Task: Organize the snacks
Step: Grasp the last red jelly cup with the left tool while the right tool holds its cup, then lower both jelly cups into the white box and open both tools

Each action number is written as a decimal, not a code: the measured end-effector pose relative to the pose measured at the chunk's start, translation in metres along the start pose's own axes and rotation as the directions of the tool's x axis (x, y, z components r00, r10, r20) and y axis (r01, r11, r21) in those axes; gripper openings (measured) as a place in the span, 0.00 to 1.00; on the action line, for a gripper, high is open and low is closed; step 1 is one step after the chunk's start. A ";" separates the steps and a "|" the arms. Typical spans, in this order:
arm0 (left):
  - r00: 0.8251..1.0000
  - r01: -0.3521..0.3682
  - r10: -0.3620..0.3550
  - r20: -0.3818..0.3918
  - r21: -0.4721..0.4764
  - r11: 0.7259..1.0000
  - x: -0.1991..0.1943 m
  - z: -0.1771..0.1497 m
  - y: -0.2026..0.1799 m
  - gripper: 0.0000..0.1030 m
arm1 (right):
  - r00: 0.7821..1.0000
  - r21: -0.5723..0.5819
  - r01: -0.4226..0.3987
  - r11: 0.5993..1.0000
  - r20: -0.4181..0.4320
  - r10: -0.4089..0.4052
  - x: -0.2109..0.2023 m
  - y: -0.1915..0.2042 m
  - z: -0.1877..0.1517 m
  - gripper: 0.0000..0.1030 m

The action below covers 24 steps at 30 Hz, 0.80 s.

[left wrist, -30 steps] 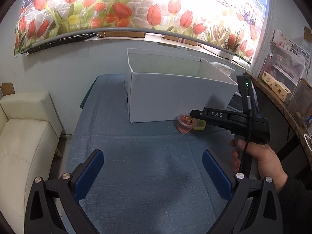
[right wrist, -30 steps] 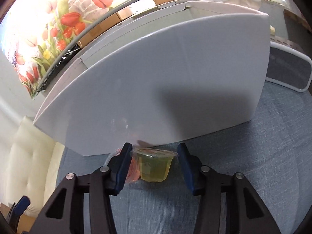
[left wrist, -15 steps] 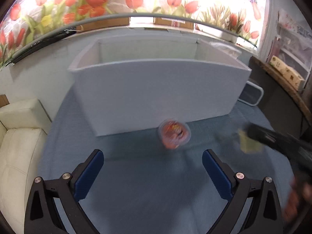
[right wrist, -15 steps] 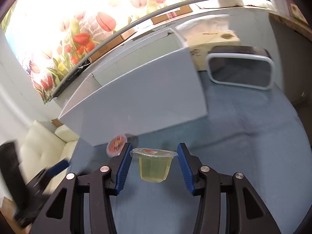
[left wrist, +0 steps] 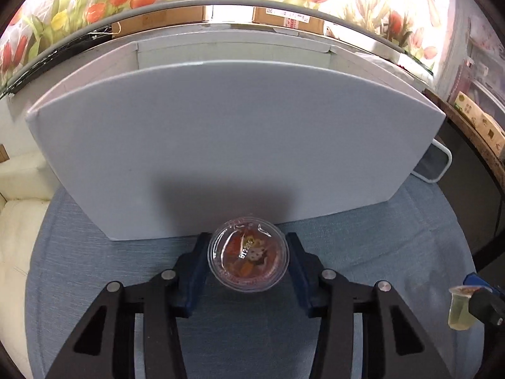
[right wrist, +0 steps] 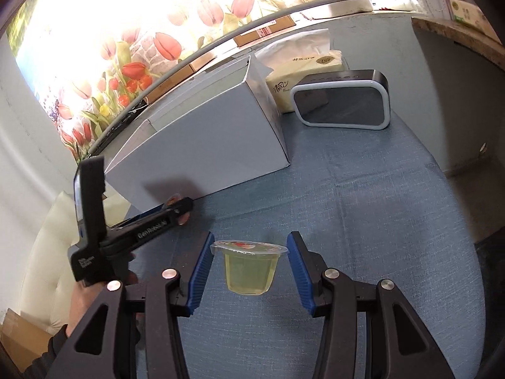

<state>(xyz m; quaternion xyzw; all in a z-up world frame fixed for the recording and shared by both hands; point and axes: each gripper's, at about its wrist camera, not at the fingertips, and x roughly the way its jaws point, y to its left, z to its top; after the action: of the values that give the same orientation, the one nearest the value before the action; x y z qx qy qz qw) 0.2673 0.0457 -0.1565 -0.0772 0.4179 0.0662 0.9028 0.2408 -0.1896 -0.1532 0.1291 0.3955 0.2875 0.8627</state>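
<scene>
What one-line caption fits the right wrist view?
Right gripper holds a clear yellow jelly cup above the blue tablecloth, near the white cardboard box.

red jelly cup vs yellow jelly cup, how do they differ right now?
Colour: the red jelly cup with the printed foil lid holds reddish jelly; the clear yellow jelly cup holds pale yellow-green.
Place: the red one sits by the white cardboard box, between the left claw fingers; the yellow one is held farther off in the right claw.
Shared: small sealed plastic cups, both upright.
</scene>
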 end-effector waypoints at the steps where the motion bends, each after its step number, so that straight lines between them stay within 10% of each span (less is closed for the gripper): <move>1: 1.000 0.010 -0.010 0.000 0.009 1.000 -0.001 0.000 0.000 0.50 | 1.000 -0.001 -0.004 1.000 0.001 0.004 0.001 0.001 -0.001 0.51; 13: 0.988 0.088 -0.094 0.123 0.051 0.995 -0.093 -0.011 0.022 0.50 | 0.998 -0.061 -0.062 0.996 0.018 0.063 0.004 0.035 0.011 0.51; 24: 0.968 0.115 -0.110 0.227 -0.006 0.993 -0.136 0.054 0.057 0.50 | 0.993 -0.177 -0.089 0.980 0.064 0.102 0.026 0.086 0.094 0.51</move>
<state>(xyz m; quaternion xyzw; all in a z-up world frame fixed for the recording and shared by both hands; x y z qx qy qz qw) 0.2099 0.1047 -0.0232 -0.1016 0.3064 0.0273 0.9461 0.2917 -0.1048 -0.0695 0.0823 0.3306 0.3571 0.8697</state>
